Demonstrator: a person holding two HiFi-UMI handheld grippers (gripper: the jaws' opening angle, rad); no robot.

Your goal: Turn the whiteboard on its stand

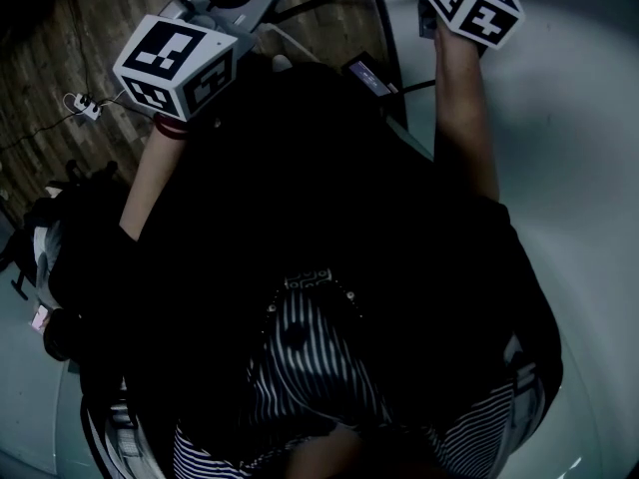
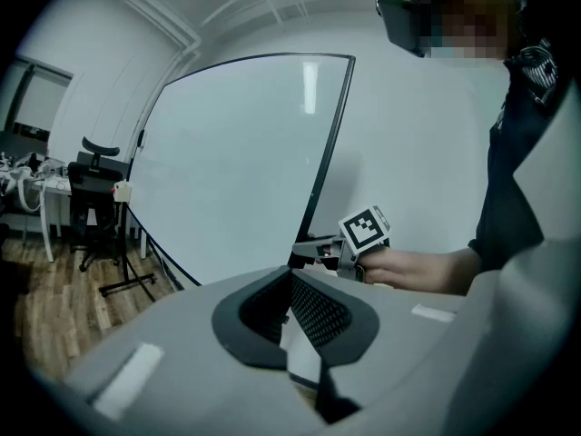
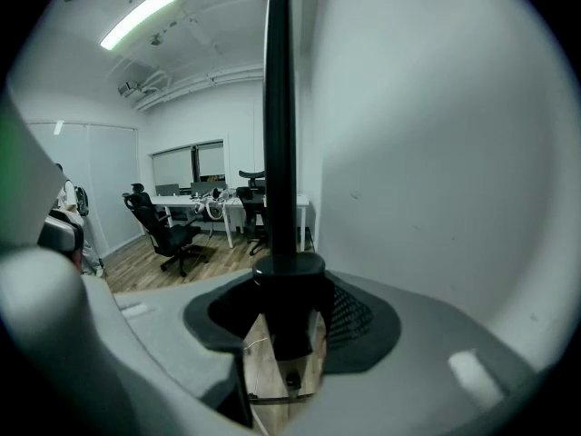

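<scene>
Right gripper [image 3: 281,327], left gripper [image 2: 292,321] both clamped on whiteboard [image 2: 236,171] edge

The whiteboard [image 2: 236,162] is a large blank white panel in a thin black frame [image 2: 325,153], standing roughly upright. Its surface is clean and carries a strip of reflected light near the top. From the left gripper view the panel is seen at a slant. Its near frame edge runs down to the left gripper [image 2: 290,314], whose jaws are closed on the panel's edge. From the right gripper view the board is almost edge-on: the black frame rises straight from between the jaws of the right gripper [image 3: 289,321], which clamp it, white face to the right. In the head view, thin black bars, apparently the stand [image 1: 324,1], show beyond the board.
</scene>
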